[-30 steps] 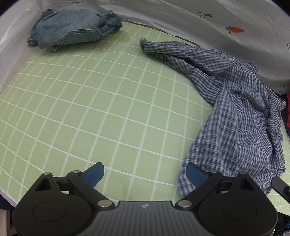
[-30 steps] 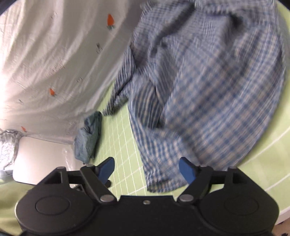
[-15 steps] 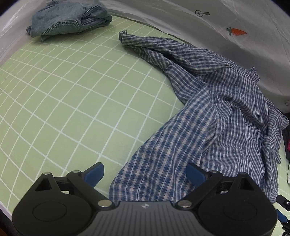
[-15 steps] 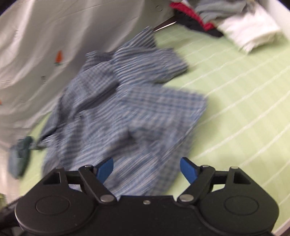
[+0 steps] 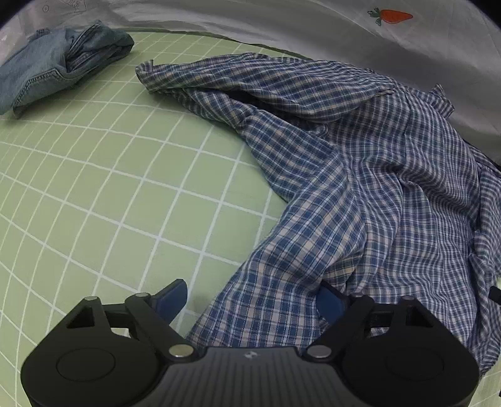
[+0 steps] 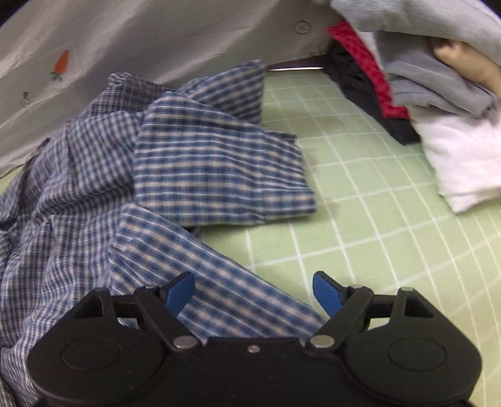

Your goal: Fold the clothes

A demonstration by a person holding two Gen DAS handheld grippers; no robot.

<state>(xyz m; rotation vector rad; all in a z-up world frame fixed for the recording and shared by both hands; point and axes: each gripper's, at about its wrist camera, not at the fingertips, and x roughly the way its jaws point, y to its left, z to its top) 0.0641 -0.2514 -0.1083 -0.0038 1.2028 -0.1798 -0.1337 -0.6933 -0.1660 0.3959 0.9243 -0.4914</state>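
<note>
The left claw (image 5: 252, 297) stood wide open, its jaws spread around the near hem of the blue checked shirt (image 5: 360, 194); the right-hand blue pad was partly hidden under a fold of the cloth, so whether it touched the fabric could not be told. The right claw (image 6: 254, 292) was open too, low over another near edge of the same shirt (image 6: 175, 175), gripping nothing. The shirt lay crumpled on the green gridded surface (image 5: 103, 188), one sleeve trailing to the far left.

Only the left view showed the folded denim garment (image 5: 53, 72) at the far left, well apart from the shirt. Only the right view (somewhat blurred) showed the pile of clothes (image 6: 438, 103) at the far right, grey, red, dark and white, cut off by the frame. Behind everything hung a white sheet (image 5: 313, 25) printed with carrots.
</note>
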